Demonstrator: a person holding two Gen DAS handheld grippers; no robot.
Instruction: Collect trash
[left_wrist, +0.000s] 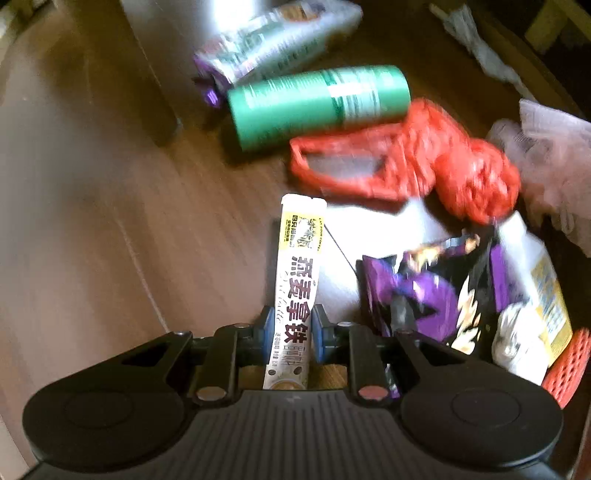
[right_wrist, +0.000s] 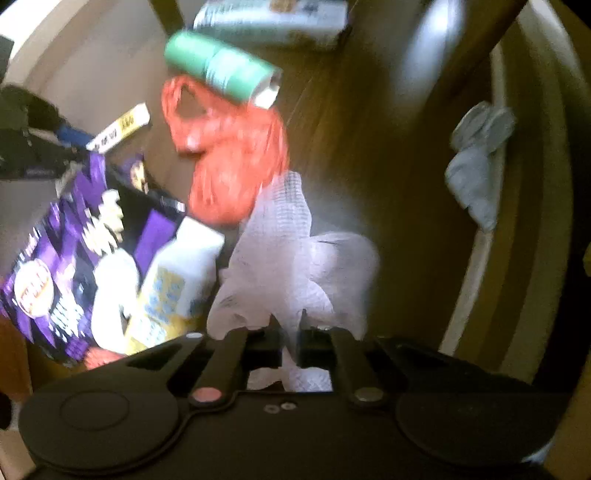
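Observation:
My left gripper (left_wrist: 293, 332) is shut on a white coffee stick packet (left_wrist: 297, 273) with dark Chinese lettering, held above the floor; the packet also shows in the right wrist view (right_wrist: 122, 127). My right gripper (right_wrist: 290, 332) is shut on a crumpled white paper towel (right_wrist: 295, 251), also seen at the right edge of the left wrist view (left_wrist: 554, 162). A purple chip bag (left_wrist: 432, 295) and a white and yellow carton (left_wrist: 535, 280) lie together in a red basket (left_wrist: 569, 365).
On the brown wooden floor lie a green cylinder can (left_wrist: 317, 103), a red plastic bag (left_wrist: 424, 158) and a white and purple packet (left_wrist: 273, 40). A crumpled grey tissue (right_wrist: 480, 158) lies by a pale edge. A dark furniture leg (left_wrist: 147, 62) stands at upper left.

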